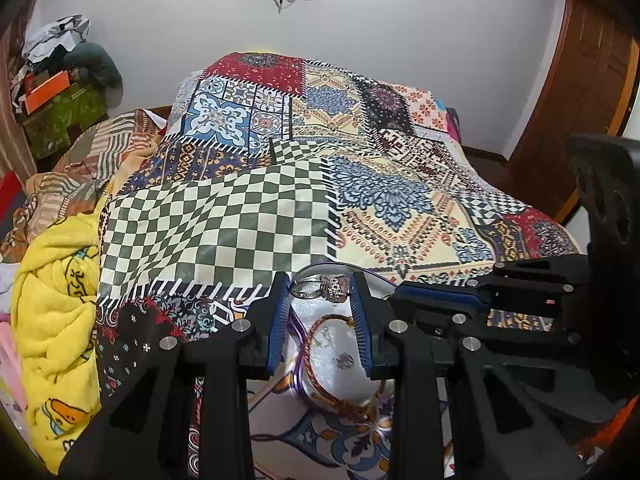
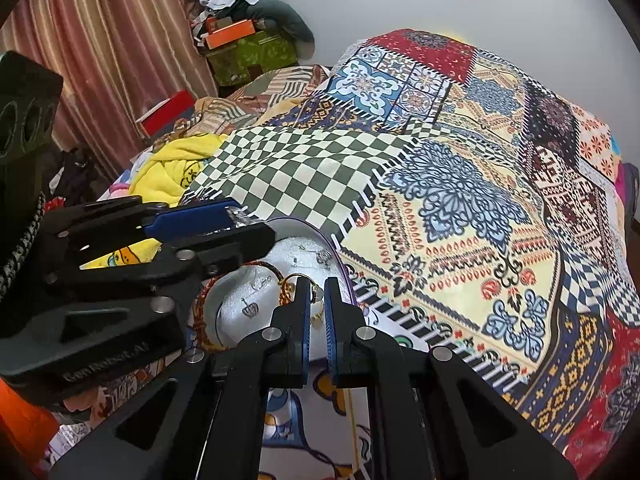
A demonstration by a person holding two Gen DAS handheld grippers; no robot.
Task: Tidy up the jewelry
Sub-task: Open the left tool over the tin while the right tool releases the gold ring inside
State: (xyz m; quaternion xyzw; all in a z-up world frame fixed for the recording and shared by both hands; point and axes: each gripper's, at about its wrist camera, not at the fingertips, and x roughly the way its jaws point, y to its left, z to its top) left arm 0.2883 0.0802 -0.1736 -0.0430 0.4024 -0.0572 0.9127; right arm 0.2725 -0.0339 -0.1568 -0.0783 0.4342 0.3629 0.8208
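Patchwork-quilted bed (image 1: 248, 216) is carrying a white foam tray (image 1: 340, 344) of jewelry; left gripper (image 1: 320, 292) is gaping wide around silver rings (image 1: 320, 289), right gripper (image 2: 317, 296) is narrowing on a gold ring (image 2: 290, 286).

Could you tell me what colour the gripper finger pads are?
Blue pads, clearest in the left wrist view.
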